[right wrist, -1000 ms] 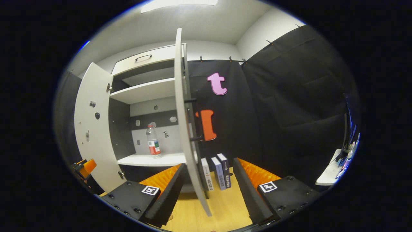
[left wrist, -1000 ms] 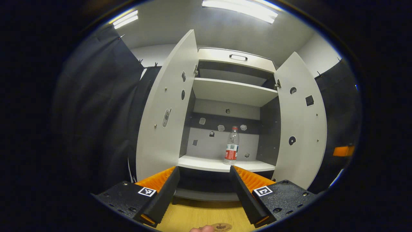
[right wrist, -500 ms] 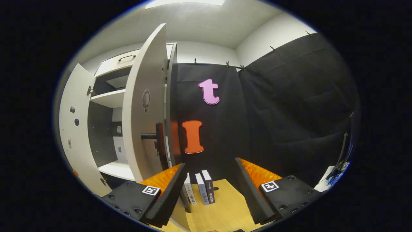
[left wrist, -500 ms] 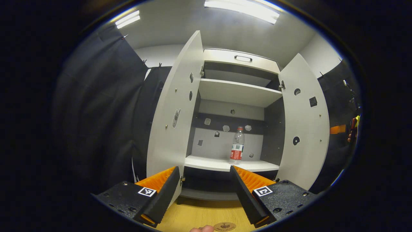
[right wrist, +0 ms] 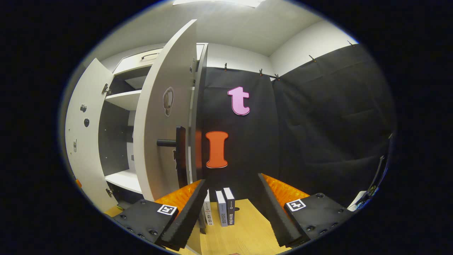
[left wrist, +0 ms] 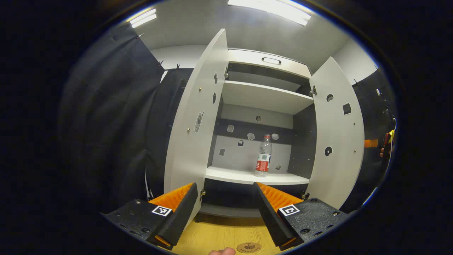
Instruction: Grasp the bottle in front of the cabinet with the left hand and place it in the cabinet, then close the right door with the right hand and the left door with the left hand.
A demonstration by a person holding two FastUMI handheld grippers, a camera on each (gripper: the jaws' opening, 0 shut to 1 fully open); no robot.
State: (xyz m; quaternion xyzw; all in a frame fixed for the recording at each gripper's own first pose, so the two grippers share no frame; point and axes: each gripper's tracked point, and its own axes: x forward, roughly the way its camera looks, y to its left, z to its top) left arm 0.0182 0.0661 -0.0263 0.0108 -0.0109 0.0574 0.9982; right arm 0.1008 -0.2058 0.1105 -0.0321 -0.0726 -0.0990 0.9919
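**Bottle shelved, both doors left to shut**

Now that the bottle [left wrist: 263, 160] stands upright near the shelf's [left wrist: 226, 175] right end, placing looks done. Left gripper [left wrist: 225, 206] and right gripper [right wrist: 231, 205] both gape empty; right door [right wrist: 161, 117] and left door [left wrist: 194, 117] remain open.

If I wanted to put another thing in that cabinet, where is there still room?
The lower shelf is bare from its left wall across to the bottle, which stands near the right wall. The upper shelf looks wholly bare. Beside the cabinet, books crowd the tabletop.
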